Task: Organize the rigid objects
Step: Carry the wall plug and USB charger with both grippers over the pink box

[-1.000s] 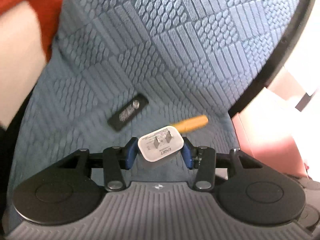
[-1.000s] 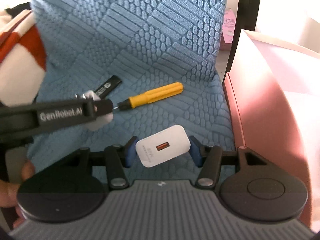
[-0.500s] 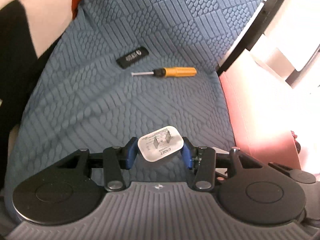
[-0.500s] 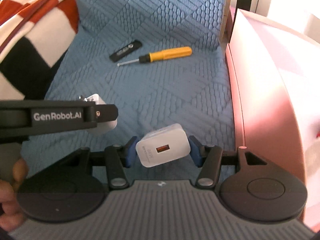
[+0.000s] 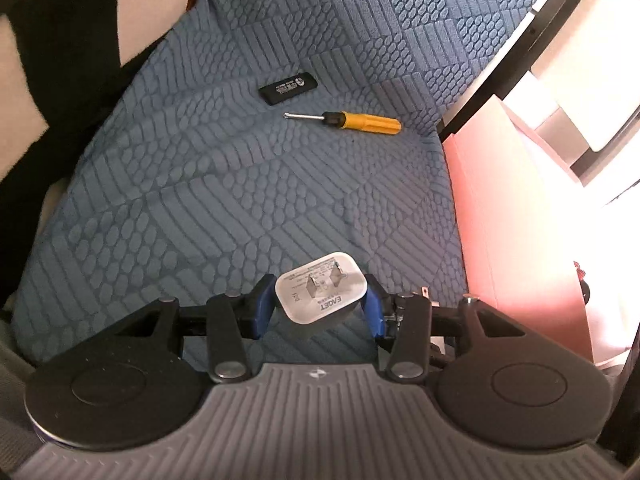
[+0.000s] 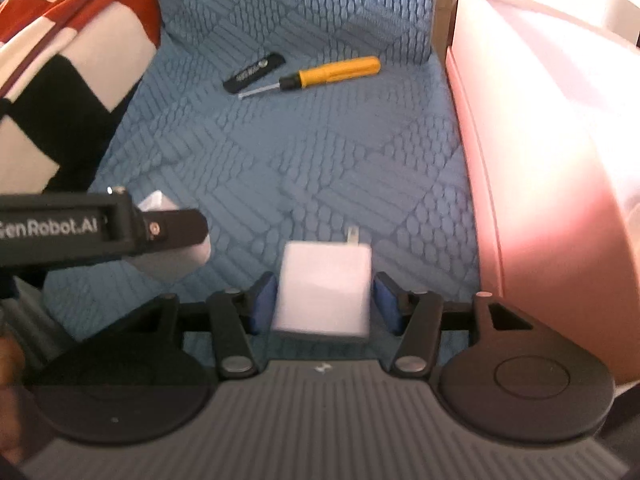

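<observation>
Both views pulled back over blue cushion.

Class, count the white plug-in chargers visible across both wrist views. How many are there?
2. The EAGET charger is clamped in the left gripper. The second charger, blurred, sits between the fingers of the right gripper. Others may be hidden out of view.
</observation>
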### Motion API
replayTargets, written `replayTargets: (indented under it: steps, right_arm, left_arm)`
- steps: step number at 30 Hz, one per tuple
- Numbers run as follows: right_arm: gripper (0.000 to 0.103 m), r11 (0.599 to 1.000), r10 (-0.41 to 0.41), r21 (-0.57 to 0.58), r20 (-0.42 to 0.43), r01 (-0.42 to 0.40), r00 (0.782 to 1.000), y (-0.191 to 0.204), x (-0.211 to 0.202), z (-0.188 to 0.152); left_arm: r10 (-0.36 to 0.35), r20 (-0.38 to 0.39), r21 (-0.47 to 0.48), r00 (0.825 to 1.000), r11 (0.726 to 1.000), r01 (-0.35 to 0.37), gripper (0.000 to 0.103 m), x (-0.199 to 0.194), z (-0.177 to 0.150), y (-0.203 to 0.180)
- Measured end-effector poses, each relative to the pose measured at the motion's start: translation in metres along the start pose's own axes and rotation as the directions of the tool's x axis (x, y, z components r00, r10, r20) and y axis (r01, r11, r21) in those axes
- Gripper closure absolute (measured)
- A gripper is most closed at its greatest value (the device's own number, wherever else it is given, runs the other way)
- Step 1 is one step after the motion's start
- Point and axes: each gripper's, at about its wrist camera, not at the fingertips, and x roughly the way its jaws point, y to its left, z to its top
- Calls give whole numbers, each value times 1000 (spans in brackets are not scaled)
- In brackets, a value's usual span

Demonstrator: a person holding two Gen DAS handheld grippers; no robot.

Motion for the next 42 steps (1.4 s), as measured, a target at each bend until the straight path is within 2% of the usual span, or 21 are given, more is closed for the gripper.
replayTargets:
  steps: [4, 12, 16, 26, 29, 31, 34, 42]
  right_arm:
    - [41, 1000, 12, 17, -20, -11, 1000, -3, 9, 1]
    - [42, 1000, 4, 5, -5, -4, 1000, -3, 15, 3]
    - [47, 1000, -4, -25, 1, 4, 1000, 2, 15, 3]
    - [47, 999, -40, -23, 26, 40, 999, 4, 12, 6]
    - [48, 999, -38, -5, 47, 38, 998, 2, 2, 14]
    - [48, 999, -33, 0, 68, 33, 997, 2, -7, 20]
    - [48, 1000, -19, -11, 114, 20, 993, 5, -28, 28]
    - [48, 1000, -5, -17, 236, 10, 972, -1, -96, 41]
  left_arm:
    - [-4, -2, 1, 1000, 1000, 4, 51, 6, 4, 0]
    - [-1, 1, 11, 1000, 1000, 1, 51, 7, 11, 0]
    - [-13, -3, 5, 1000, 1000, 13, 51, 8, 14, 0]
    - [-27, 25, -20, 999, 999, 27, 51, -3, 25, 6]
    - [-4, 54, 16, 999, 1000, 3, 52, -13, 28, 2]
    - [-13, 56, 13, 998, 1000, 12, 52, -20, 32, 1]
    - [-18, 80, 57, 997, 998, 14, 52, -36, 35, -7]
    - [-44, 120, 52, 992, 998, 38, 52, -88, 38, -22]
